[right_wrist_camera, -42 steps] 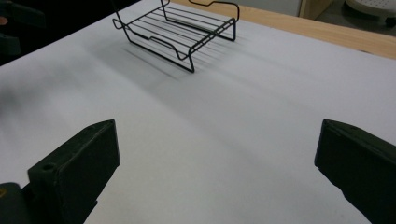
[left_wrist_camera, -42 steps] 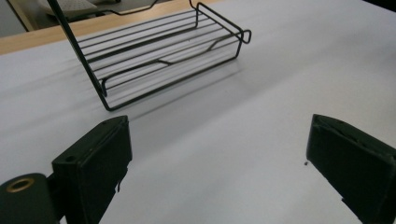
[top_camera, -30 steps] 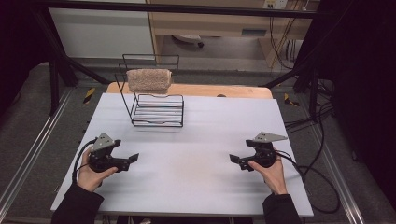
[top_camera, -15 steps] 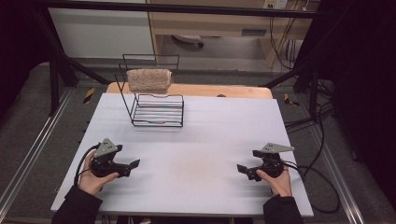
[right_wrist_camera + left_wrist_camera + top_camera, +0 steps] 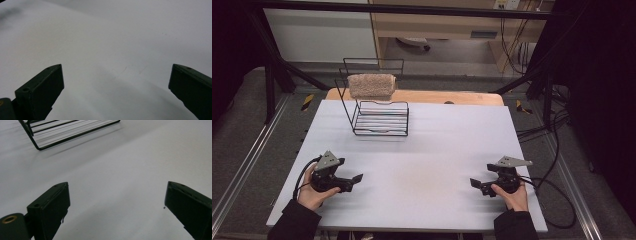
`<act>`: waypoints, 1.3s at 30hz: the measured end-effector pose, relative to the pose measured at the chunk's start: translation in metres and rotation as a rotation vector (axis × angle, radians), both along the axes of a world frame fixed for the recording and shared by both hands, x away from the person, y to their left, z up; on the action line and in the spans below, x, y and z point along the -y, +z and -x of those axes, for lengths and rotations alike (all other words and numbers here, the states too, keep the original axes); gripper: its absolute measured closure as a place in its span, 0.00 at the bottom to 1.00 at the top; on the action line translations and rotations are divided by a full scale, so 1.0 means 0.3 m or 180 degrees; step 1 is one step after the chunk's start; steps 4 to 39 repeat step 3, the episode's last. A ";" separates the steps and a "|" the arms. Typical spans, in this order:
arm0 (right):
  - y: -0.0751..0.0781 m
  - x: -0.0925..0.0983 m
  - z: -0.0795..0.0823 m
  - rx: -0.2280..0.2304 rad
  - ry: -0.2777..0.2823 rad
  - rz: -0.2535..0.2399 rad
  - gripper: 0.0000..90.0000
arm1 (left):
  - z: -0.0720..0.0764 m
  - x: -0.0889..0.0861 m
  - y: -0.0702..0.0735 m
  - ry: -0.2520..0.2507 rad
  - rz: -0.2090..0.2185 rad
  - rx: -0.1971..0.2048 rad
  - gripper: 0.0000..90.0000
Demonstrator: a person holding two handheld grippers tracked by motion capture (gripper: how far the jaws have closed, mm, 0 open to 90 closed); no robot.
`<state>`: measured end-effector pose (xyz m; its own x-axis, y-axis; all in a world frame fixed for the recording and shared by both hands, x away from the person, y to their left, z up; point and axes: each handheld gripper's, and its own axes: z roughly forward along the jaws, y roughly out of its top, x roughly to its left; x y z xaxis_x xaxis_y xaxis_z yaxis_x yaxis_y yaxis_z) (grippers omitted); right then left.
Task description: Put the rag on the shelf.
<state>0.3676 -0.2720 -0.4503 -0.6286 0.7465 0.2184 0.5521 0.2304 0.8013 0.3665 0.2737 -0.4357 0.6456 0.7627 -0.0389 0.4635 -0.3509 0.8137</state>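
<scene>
both tongs, left (image 5: pixel 357 178) at seven o'clock and right (image 5: pixel 473 183) at five, gape wide and empty over the table (image 5: pixel 437 150); wire rack (image 5: pixel 379 117) at eleven.

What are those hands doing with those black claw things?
A person holds a left gripper and a right gripper, one in each hand, low over a white table. Both are open and hold nothing. Farther back stands a black wire rack with a fuzzy tan towel draped over its top. Nobody is touching it.
</scene>
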 end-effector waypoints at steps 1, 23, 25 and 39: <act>0.001 0.000 0.000 -0.0003 0.0002 0.0001 0.01 | 0.000 0.000 0.000 -0.0003 0.0006 -0.0003 0.07; 0.001 0.001 0.001 0.0002 -0.0001 -0.0003 0.01 | 0.001 0.000 -0.001 -0.0002 0.0005 -0.0004 0.07; 0.001 0.001 0.001 0.0002 -0.0001 -0.0003 0.01 | 0.001 0.000 -0.001 -0.0002 0.0005 -0.0004 0.07; 0.001 0.001 0.001 0.0002 -0.0001 -0.0003 0.01 | 0.001 0.000 -0.001 -0.0002 0.0005 -0.0004 0.07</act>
